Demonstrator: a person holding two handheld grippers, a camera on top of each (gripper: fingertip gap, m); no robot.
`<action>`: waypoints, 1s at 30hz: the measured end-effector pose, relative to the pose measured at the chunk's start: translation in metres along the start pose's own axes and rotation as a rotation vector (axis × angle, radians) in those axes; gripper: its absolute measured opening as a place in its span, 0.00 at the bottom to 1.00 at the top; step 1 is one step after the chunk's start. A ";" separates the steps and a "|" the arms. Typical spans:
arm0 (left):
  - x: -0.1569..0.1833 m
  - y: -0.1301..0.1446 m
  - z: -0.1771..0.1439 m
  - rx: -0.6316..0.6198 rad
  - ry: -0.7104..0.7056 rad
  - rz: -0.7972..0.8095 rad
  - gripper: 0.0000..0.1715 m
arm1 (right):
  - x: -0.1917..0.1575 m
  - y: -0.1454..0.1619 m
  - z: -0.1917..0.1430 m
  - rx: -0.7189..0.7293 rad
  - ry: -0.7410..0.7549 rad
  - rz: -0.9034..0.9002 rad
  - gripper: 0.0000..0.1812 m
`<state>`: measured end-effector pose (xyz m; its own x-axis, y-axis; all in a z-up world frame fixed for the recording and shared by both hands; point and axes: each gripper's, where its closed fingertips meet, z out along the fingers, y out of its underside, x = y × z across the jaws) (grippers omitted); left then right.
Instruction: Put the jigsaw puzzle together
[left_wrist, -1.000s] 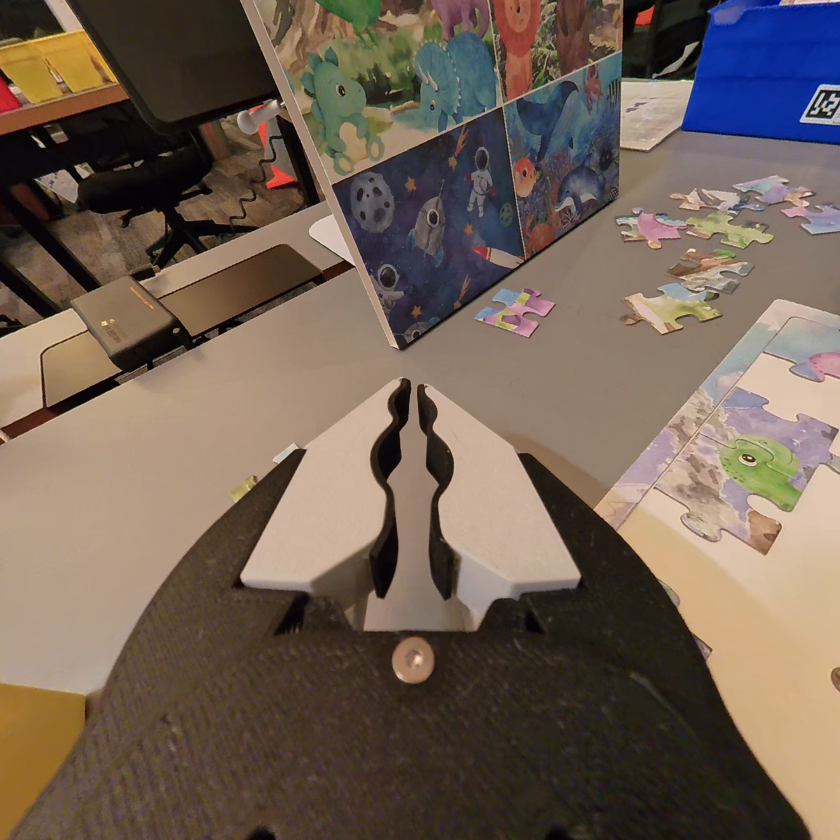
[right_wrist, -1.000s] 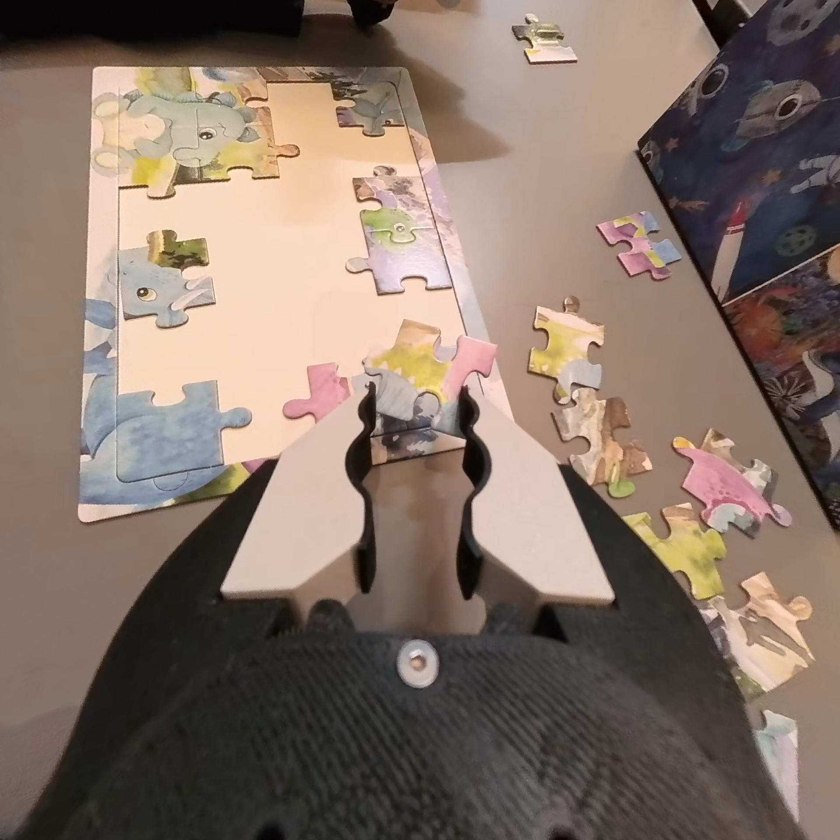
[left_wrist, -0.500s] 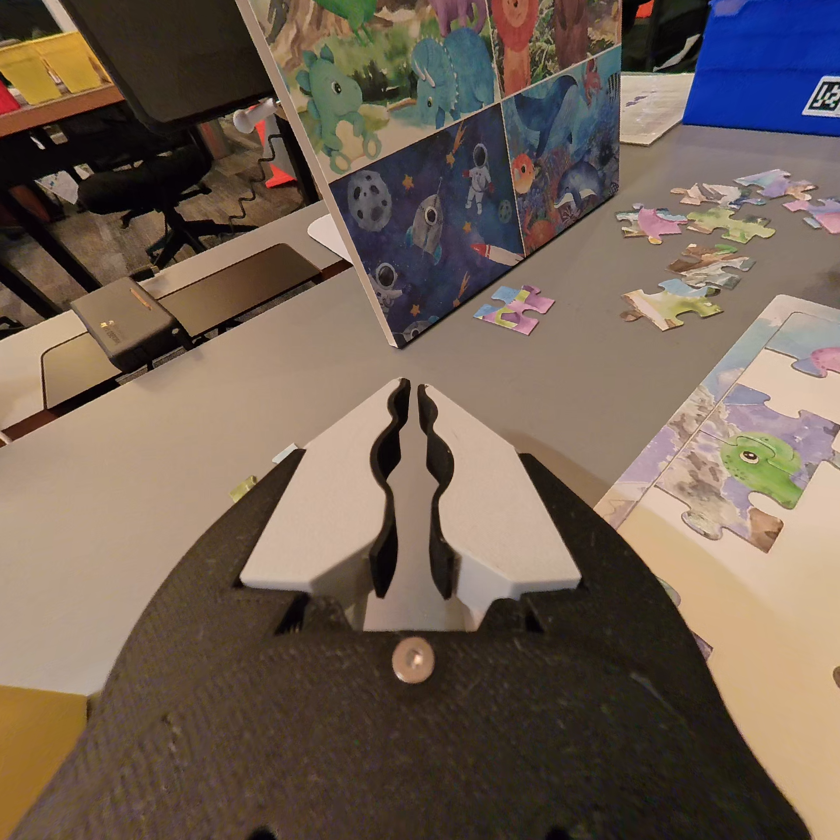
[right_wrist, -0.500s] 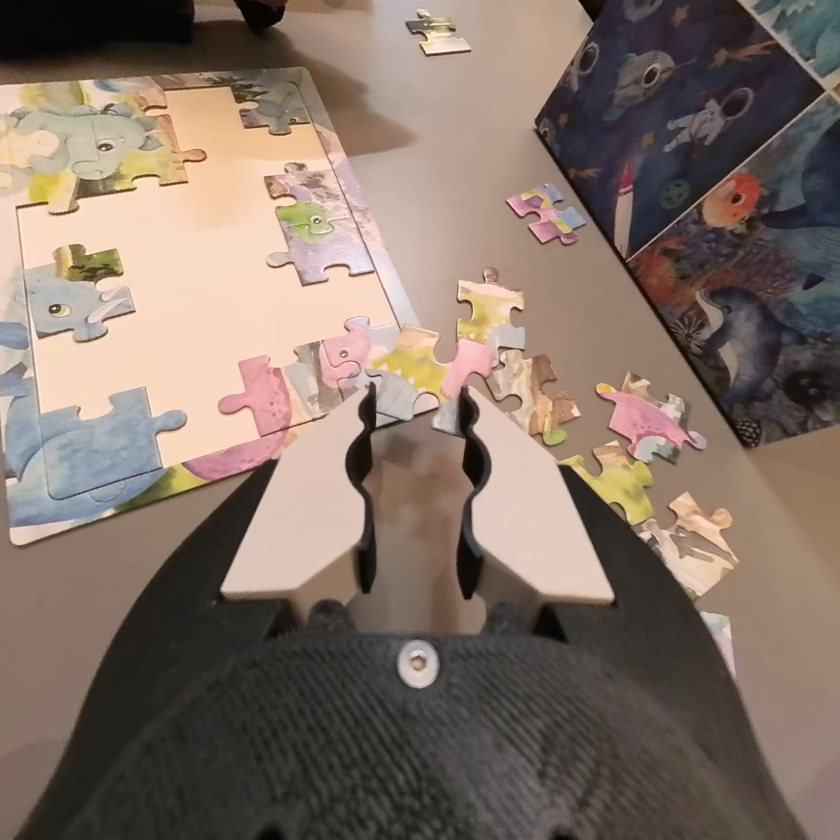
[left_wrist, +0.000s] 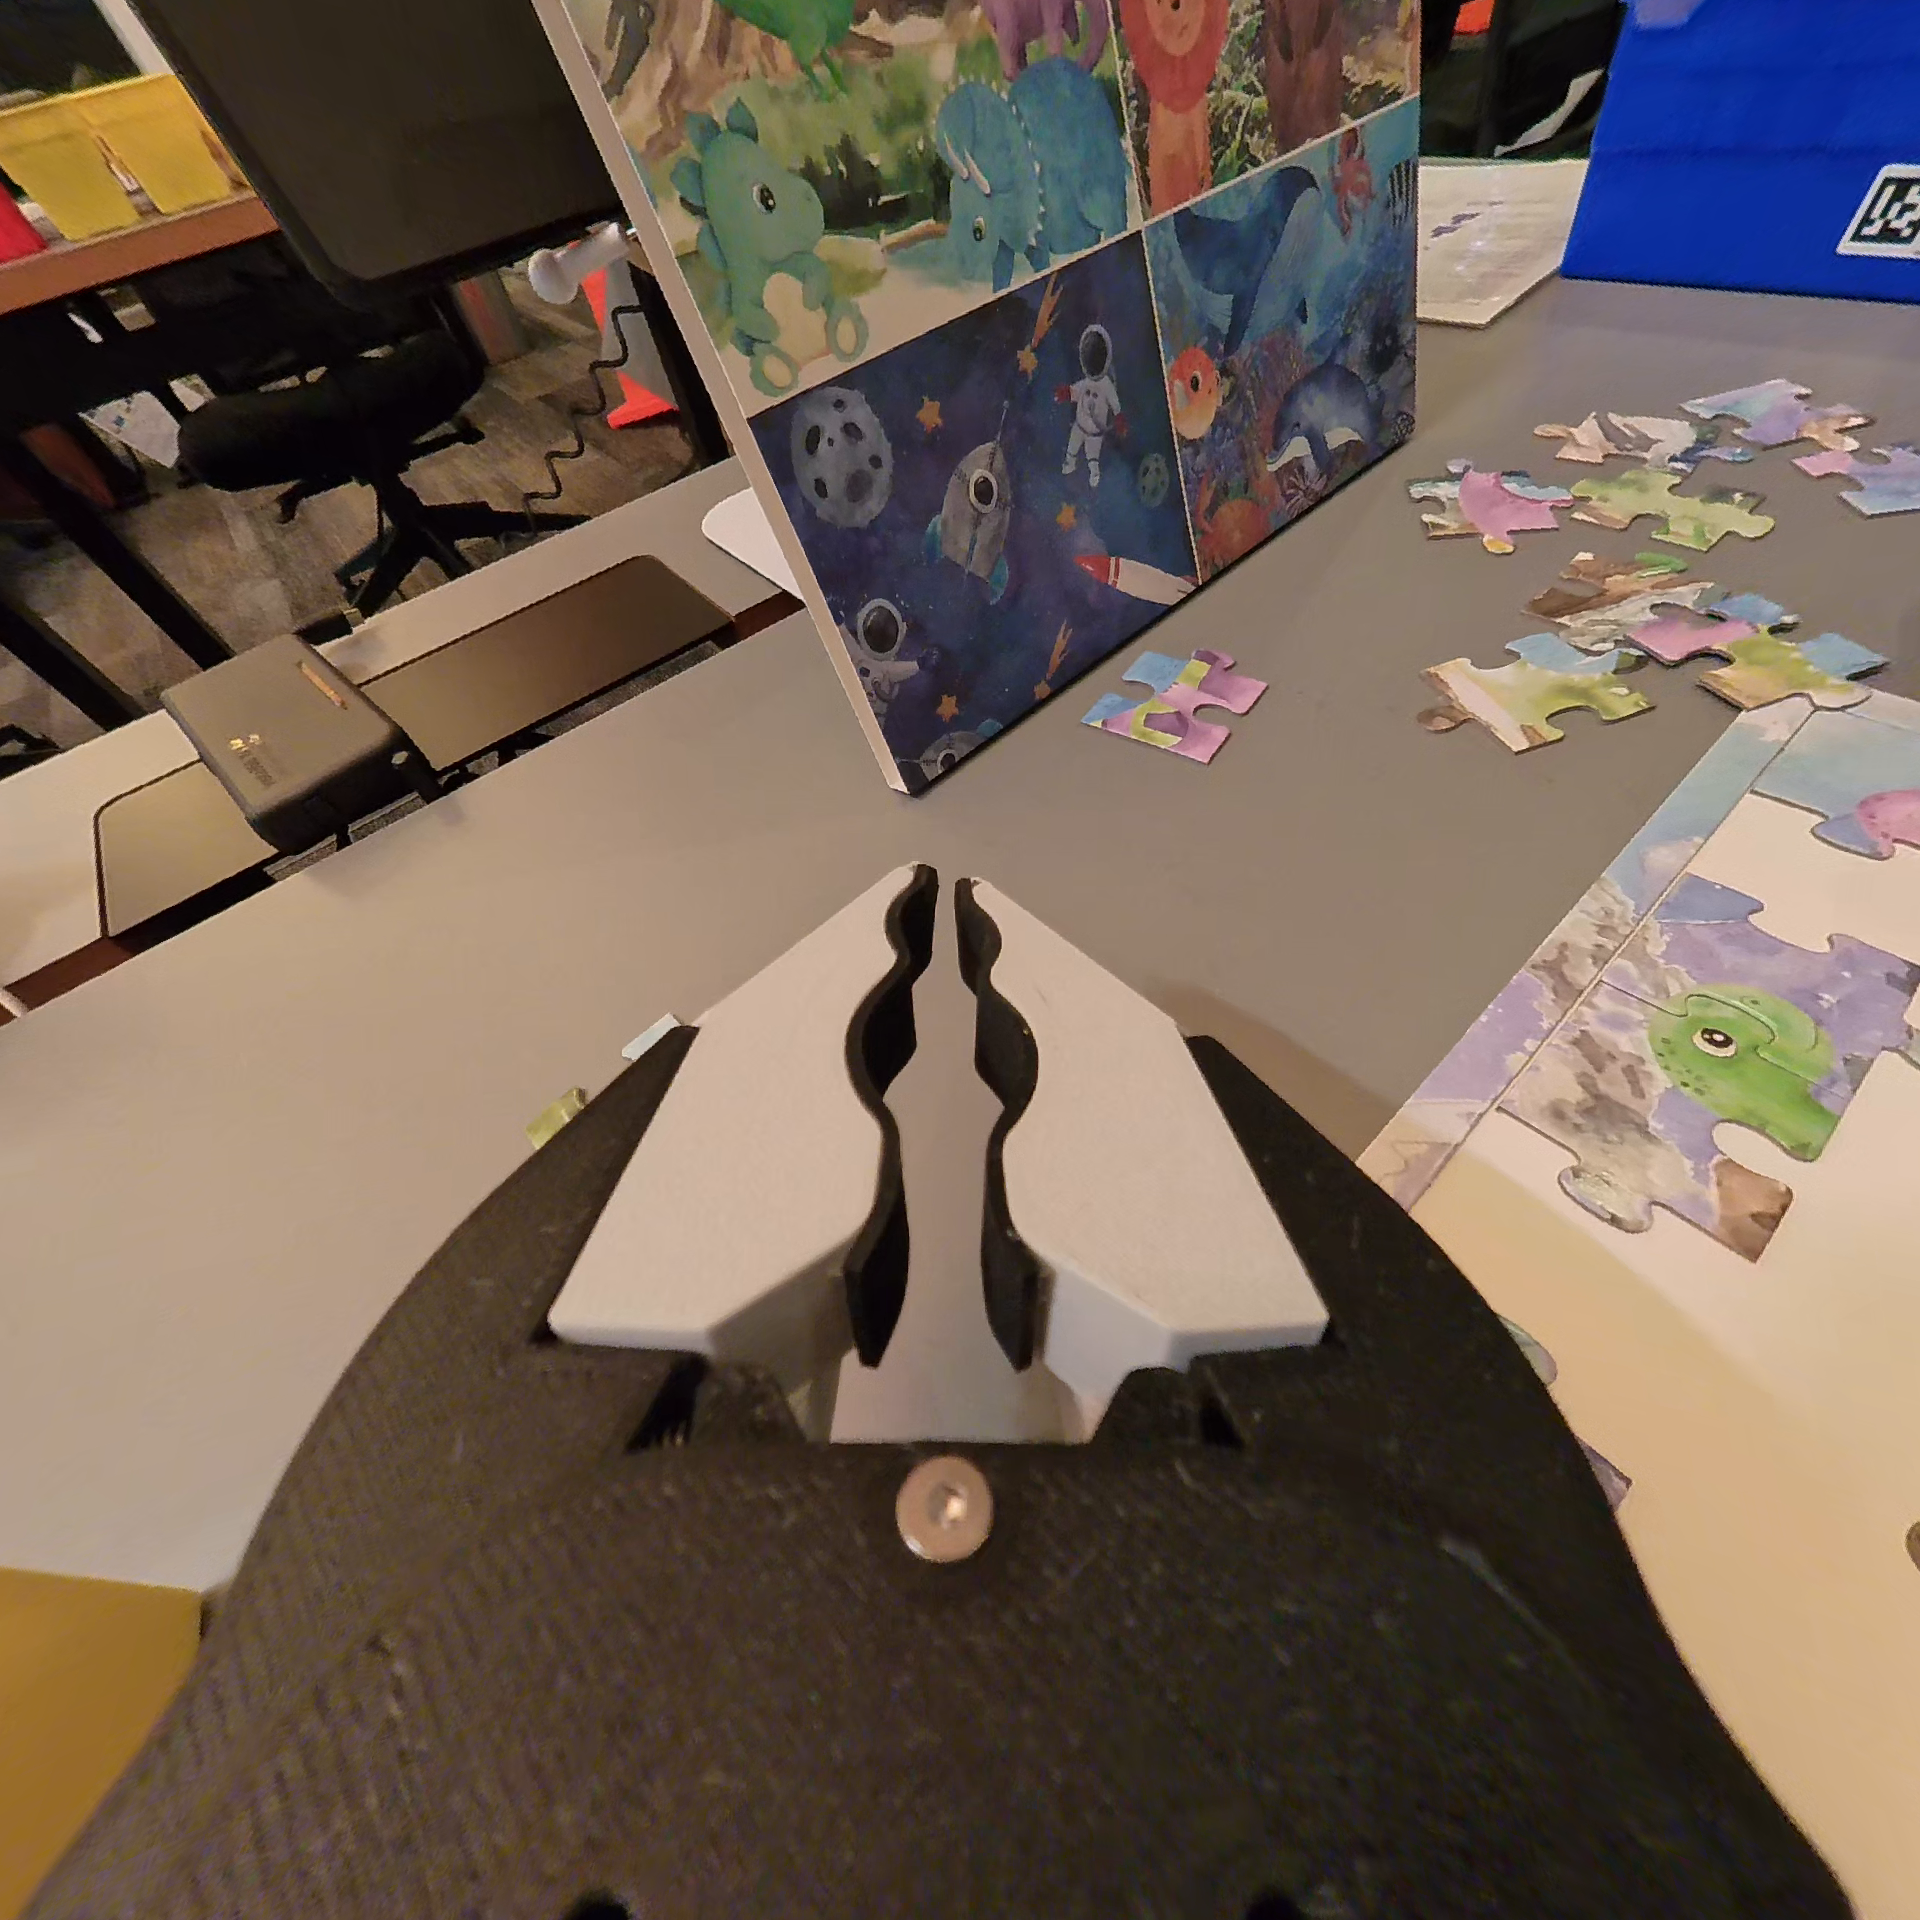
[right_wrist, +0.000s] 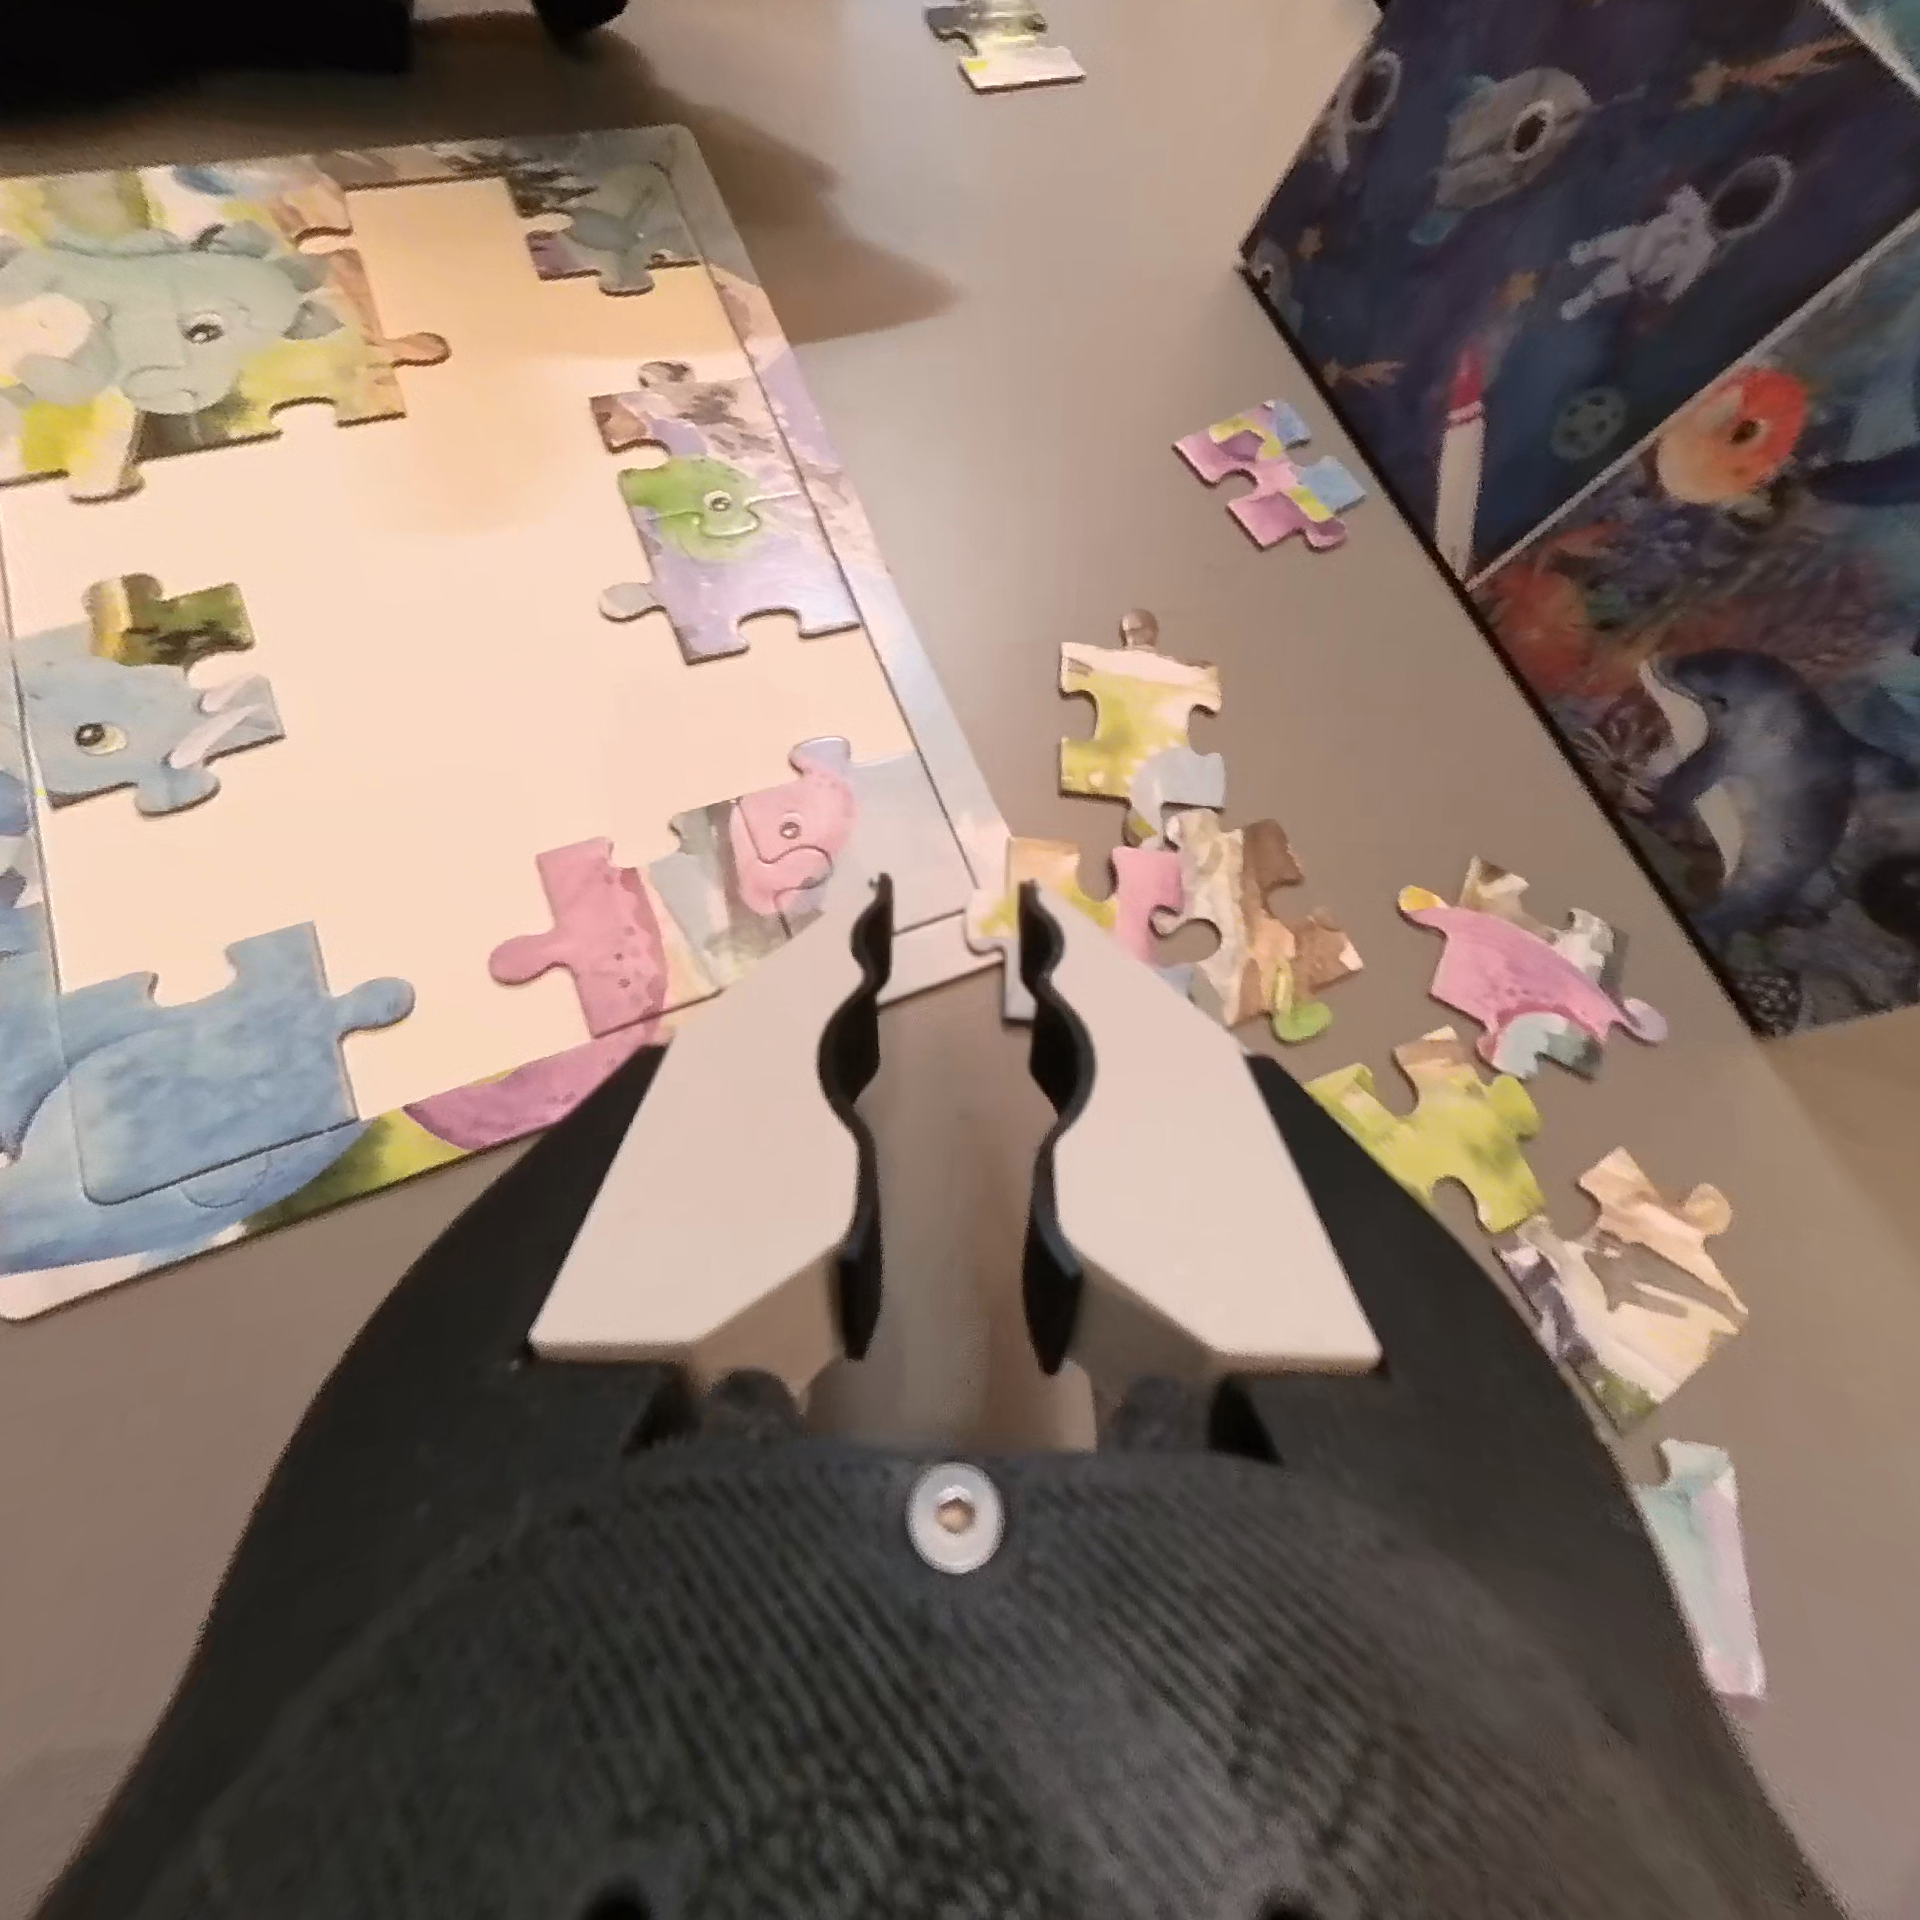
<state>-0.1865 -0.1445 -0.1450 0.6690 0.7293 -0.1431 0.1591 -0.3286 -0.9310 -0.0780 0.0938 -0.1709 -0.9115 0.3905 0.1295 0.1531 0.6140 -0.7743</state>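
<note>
The puzzle tray (right_wrist: 914, 727) lies on the grey table with several pieces set in it, among them a green dinosaur piece (right_wrist: 717, 520) and a pink one (right_wrist: 769, 842). My right gripper (right_wrist: 954, 894) hovers just off the tray's near right corner, its jaws apart with nothing between them. A yellow-green and pink piece (right_wrist: 1081, 894) lies flat right beside its right fingertip, partly hidden by it. My left gripper (left_wrist: 935, 883) is shut and empty over bare table left of the tray (left_wrist: 1558, 987).
Loose pieces lie right of the tray: a pink dinosaur piece (right_wrist: 1527, 966), a green one (right_wrist: 1444, 1132), a brown one (right_wrist: 1257, 925), and a purple one (right_wrist: 1268, 478). The upright picture box (left_wrist: 1039, 416) stands behind. A blue bin (left_wrist: 1766, 135) is at the back right.
My right gripper swung right, off the tray, and its jaws narrowed a little. The yellow-green and pink piece that was between its tips now lies beside the right finger. The left gripper barely moved.
</note>
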 end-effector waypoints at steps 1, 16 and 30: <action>0.000 0.000 0.000 -0.001 0.001 0.001 0.00 | 0.004 0.002 -0.001 0.002 0.006 0.030 0.15; 0.002 0.000 0.001 -0.005 0.000 0.015 0.01 | 0.008 0.036 0.014 -0.117 -0.078 0.270 0.24; 0.003 0.001 0.001 -0.009 0.002 0.019 0.01 | 0.008 0.024 0.011 -0.059 -0.067 0.207 0.21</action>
<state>-0.1855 -0.1421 -0.1467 0.6735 0.7216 -0.1603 0.1529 -0.3481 -0.9249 -0.0862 0.1040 -0.1955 -0.8812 0.4673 -0.0713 0.3597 0.5651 -0.7424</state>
